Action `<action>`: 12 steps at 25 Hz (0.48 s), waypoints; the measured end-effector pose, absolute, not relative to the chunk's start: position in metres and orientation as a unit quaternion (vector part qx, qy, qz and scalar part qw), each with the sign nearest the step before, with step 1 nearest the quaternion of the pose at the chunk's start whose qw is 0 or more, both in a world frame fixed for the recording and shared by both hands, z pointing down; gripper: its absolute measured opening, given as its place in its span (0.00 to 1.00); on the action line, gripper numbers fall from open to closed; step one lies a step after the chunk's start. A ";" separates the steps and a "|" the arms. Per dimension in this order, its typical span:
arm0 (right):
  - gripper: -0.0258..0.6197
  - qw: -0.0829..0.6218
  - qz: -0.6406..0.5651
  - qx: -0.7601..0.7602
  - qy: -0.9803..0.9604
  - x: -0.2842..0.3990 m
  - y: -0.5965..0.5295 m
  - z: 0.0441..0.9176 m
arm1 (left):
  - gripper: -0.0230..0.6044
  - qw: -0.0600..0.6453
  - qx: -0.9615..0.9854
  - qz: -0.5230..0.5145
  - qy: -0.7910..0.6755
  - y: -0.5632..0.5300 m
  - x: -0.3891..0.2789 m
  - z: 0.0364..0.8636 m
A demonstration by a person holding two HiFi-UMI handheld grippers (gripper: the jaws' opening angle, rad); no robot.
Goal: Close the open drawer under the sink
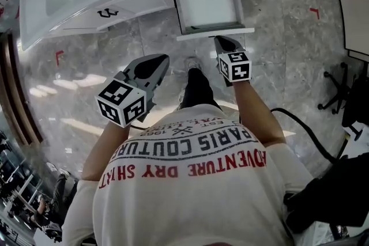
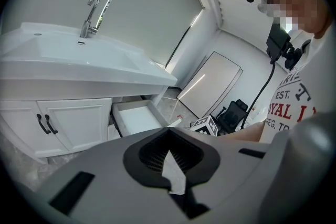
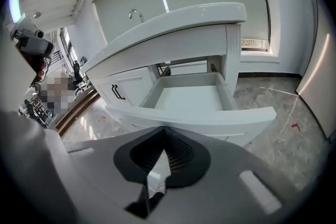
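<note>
Your shirt (image 1: pixel 190 181) read "PARIS COUTURE". Your left tool (image 1: pixel 163 59) and right tool (image 1: pixel 222 40) had their jaws together, empty, near the open drawer (image 1: pixel 207 6), above a grey marble floor (image 1: pixel 75 63).

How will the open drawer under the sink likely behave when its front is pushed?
The drawer looks empty, so it probably slides in lightly. Its front panel is wide; an off-centre push might skew it, though the right gripper sits near the middle. It looks rigid, so it likely won't flex.
</note>
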State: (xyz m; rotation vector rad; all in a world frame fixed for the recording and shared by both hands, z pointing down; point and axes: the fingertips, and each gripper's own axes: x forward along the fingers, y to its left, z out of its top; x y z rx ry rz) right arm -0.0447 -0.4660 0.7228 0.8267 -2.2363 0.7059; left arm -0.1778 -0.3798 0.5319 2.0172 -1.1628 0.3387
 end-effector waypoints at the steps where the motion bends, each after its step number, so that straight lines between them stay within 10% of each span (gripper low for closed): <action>1: 0.04 0.319 0.271 0.317 -0.851 -0.045 -0.467 0.723 | 0.04 0.386 0.790 0.133 -0.457 -0.381 -0.179 0.533; 12: 0.04 0.323 0.273 0.310 -0.852 -0.047 -0.470 0.727 | 0.04 0.398 0.781 0.142 -0.460 -0.378 -0.188 0.546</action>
